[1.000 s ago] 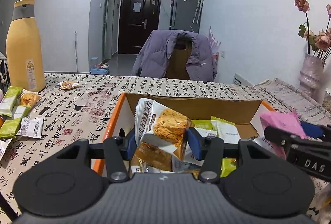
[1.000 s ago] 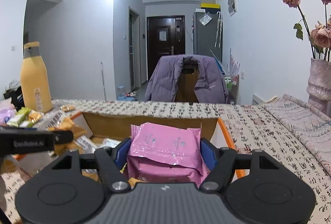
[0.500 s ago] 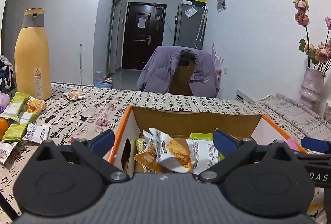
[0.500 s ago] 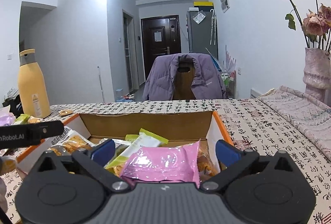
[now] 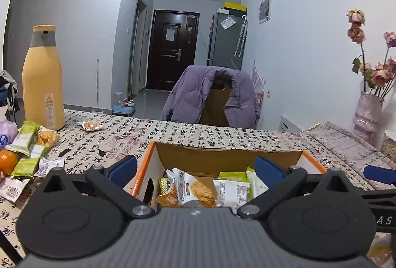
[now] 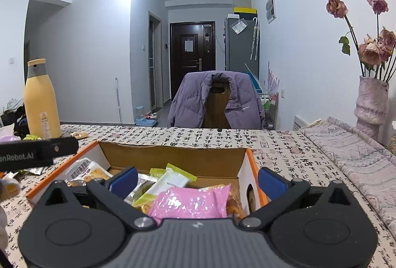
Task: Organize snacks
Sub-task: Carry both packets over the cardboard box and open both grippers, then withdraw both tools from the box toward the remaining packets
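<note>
Both grippers spread wide, nothing clamped. Left gripper (image 5: 195,166) sits over the near-left end of the cardboard box (image 5: 230,156); right gripper (image 6: 196,176) over its near-right end. Pink snack pack (image 6: 190,202) lies loose in the box on the other snacks. More wrapped snacks (image 5: 27,151) on the table's left, by the yellow bottle (image 5: 42,79).

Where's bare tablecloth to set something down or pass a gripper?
Free: the strip between the box back wall and the table's far edge, and the cloth right of the box toward the vase. Crowded: the left side, where loose snack packets and an orange lie before the yellow bottle.
</note>
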### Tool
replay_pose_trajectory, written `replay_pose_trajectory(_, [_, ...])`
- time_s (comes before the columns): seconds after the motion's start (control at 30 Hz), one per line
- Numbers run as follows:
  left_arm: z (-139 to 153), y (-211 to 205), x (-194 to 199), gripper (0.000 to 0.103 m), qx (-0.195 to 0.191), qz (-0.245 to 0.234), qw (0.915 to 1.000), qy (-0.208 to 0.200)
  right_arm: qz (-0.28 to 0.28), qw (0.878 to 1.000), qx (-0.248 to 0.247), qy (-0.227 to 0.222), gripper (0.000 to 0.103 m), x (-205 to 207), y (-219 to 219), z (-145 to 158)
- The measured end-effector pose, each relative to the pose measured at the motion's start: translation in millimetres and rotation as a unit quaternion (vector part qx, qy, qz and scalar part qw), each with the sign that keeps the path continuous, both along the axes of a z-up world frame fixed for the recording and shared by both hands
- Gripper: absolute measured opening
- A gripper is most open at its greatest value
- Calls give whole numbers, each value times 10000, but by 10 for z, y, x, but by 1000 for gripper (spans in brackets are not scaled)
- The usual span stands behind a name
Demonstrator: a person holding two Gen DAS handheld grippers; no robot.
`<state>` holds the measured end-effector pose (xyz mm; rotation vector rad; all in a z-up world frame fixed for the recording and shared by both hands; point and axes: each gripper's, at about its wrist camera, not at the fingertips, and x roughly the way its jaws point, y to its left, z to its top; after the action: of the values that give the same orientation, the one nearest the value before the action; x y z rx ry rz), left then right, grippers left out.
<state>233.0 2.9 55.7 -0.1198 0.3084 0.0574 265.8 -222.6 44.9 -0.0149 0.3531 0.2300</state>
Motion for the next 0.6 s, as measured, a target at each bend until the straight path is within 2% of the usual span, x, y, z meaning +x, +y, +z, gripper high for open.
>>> replay_pose_trajectory(0.17, [3,23,-162,103,-43,-99,9998,141,26,10000,5,95,103,-165,-59,17])
replay_pose_trajectory(0.6, [-214,200,-658,103,202,-155,9978,618,146,9989,-113,434,103,-634,-43,-178])
